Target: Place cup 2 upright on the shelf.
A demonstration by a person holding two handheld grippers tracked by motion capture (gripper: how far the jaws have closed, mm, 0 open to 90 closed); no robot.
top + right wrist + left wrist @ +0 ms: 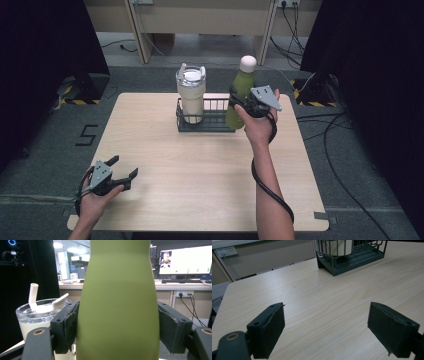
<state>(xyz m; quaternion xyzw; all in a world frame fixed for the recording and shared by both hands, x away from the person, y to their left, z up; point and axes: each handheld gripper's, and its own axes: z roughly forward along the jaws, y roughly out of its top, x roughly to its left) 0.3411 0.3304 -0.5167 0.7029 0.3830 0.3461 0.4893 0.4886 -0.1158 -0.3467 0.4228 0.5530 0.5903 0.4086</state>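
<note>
We are resting our left gripper (121,168) wide open and empty near the table's (200,175) front left corner, while farther off our right gripper (239,100) is clamping the upright green bottle (239,92) beside the cream tumbler (191,95) standing in the wire basket (215,122).

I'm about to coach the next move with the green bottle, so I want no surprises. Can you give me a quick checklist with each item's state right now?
1. Right claw shut on the green bottle, pads on both sides: ok.
2. Bottle upright: ok.
3. Free slot in the wire basket beside the cream tumbler: ok.
4. Bottle base clear of the basket rim: cannot tell.
5. Left claw open, over bare table, out of the way: ok.
</note>
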